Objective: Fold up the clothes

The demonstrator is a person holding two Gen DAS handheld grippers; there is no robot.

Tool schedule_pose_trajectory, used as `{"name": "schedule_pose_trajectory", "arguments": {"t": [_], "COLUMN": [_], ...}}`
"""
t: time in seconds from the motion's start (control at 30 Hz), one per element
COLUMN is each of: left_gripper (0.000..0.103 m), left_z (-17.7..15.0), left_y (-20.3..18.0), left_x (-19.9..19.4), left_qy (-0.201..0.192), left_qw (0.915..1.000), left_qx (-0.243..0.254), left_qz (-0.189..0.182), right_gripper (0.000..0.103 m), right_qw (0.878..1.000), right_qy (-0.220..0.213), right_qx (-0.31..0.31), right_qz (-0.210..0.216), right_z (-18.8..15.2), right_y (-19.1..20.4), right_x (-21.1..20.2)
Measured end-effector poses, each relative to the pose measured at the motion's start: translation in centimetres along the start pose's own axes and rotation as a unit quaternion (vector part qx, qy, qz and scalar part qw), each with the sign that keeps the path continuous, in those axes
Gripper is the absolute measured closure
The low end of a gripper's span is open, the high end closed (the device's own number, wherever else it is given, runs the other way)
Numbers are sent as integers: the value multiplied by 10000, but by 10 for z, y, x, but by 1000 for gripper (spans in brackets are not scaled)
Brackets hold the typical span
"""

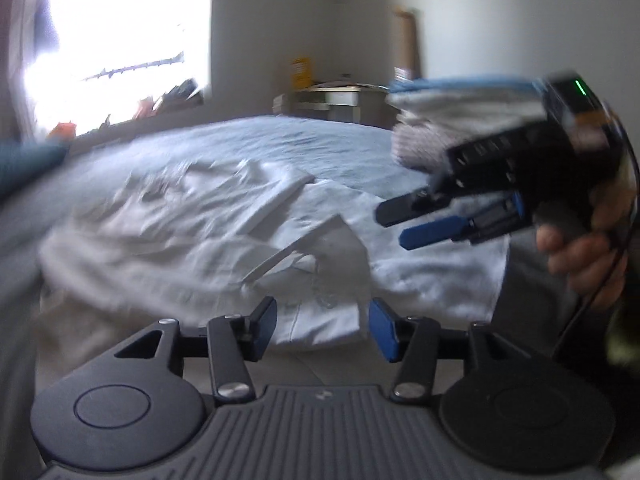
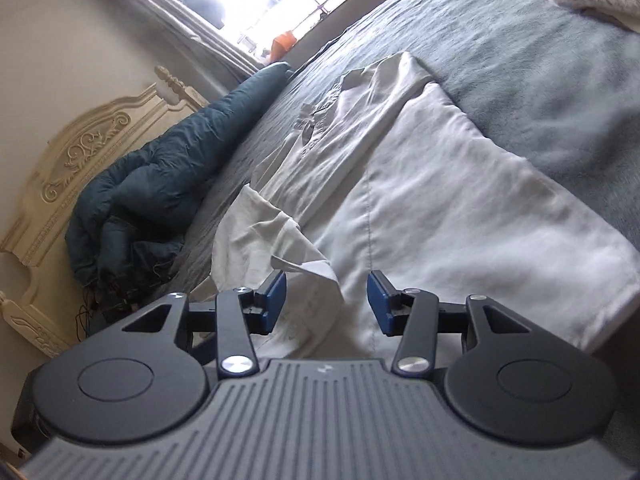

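Note:
A white garment (image 1: 200,220) lies crumpled and partly folded on the bed, and in the right wrist view the same garment (image 2: 420,200) shows a smooth folded panel with a loose flap near its front. My left gripper (image 1: 324,330) hangs open just over the garment's near edge, and the pads do not press the cloth seen between the fingers. My right gripper (image 2: 327,304) is open too, with the flap's corner lying below its gap. In the left wrist view the right gripper (image 1: 392,227) hovers above the garment's right side with nothing between its fingers, held by a person's hand (image 1: 580,248).
The bed carries a grey-blue cover (image 2: 520,60). A stack of folded clothes (image 1: 460,108) sits at the bed's far right. A rumpled teal duvet (image 2: 160,160) lies against the cream carved headboard (image 2: 80,152). A bright window (image 1: 120,32) is behind the bed.

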State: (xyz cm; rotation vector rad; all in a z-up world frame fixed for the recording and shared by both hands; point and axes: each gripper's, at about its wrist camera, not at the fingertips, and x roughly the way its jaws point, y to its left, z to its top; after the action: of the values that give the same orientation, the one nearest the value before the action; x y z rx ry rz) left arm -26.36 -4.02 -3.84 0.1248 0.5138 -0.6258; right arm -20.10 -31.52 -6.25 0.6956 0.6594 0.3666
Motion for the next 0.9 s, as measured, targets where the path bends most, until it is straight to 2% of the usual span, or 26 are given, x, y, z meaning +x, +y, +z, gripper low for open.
{"name": "schedule_pose_trajectory", "arguments": {"t": [0.13, 0.2, 0.27, 0.3, 0.37, 0.53, 0.67, 0.73, 0.9], "left_gripper": [52, 54, 56, 60, 61, 61, 62, 70, 72], "left_z": [1, 1, 0, -1, -2, -7, -9, -9, -12], "left_y": [29, 42, 52, 55, 56, 60, 62, 61, 58], "left_x": [1, 3, 9, 13, 16, 19, 21, 22, 26], "left_qy": [63, 90, 201, 268, 358, 471, 445, 439, 442], "left_qw": [9924, 9860, 9806, 9796, 9801, 9746, 9732, 9741, 9743], "left_qx": [-1206, -1638, -1937, -1988, -1952, -2179, -2243, -2205, -2192], "left_qz": [-217, -294, -215, -108, 38, -203, -256, -245, -270], "right_gripper": [58, 58, 58, 58, 58, 59, 59, 59, 59], "right_qw": [9999, 9998, 9999, 9997, 9991, 9904, 9812, 9760, 9677], "right_qy": [-121, -132, -85, -29, 207, 770, 1063, 1161, 1373], "right_qx": [19, 46, -123, -218, -359, -1007, -1517, -1742, -1990], "right_qz": [117, 129, -4, -65, -125, -558, -542, -606, -718], "right_z": [18, 30, 41, 44, 48, 34, 17, 11, 12], "right_y": [6, 9, 15, 17, 19, 26, 38, 42, 48], "right_x": [-1, 3, 14, 21, 38, 67, 69, 67, 69]}}
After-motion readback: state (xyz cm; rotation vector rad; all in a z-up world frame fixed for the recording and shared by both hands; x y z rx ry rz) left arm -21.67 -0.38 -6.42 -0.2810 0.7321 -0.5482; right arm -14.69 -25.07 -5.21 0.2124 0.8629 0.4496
